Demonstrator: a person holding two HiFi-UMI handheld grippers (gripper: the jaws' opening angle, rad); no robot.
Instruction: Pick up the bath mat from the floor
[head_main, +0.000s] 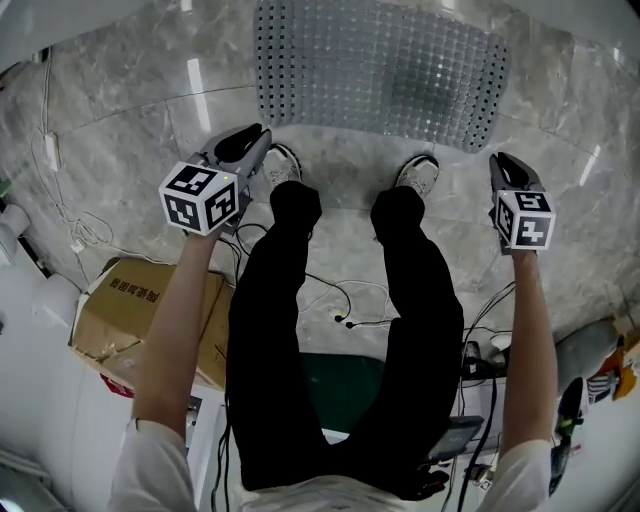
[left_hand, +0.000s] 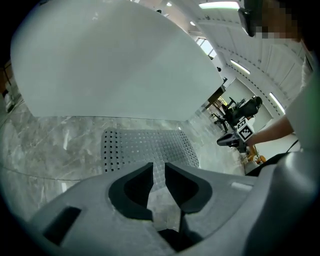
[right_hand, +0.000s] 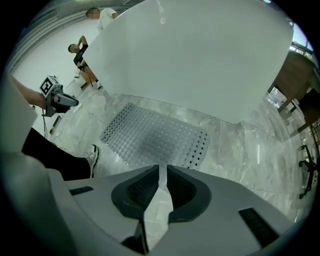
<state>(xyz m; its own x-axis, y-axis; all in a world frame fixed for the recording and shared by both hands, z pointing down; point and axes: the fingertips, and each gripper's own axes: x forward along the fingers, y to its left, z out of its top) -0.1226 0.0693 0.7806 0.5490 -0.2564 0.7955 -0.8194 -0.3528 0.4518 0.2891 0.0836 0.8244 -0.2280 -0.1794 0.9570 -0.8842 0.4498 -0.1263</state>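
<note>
Bath mat (head_main: 380, 70) flat on floor (head_main: 120, 100): perforated, prob. soft, floppy, light; peel from near-edge corners. L gripper (left_hand: 159, 167) narrowly apart, empty; R gripper (right_hand: 163, 170) closed, empty.

Translucent grey bath mat (head_main: 380, 70), gridded with small holes, lying flat and spread out on marble floor (head_main: 130, 90)

The mat (head_main: 380, 70) lies flat on the marble floor (head_main: 130, 90), ahead of both grippers and spanning the gap between them. The left gripper (head_main: 258, 135) points at its near left corner, the right gripper (head_main: 498, 160) at its near right corner. Two shoes (head_main: 420, 172) stand between the grippers. A box (head_main: 120, 310) sits behind the left gripper.
</note>
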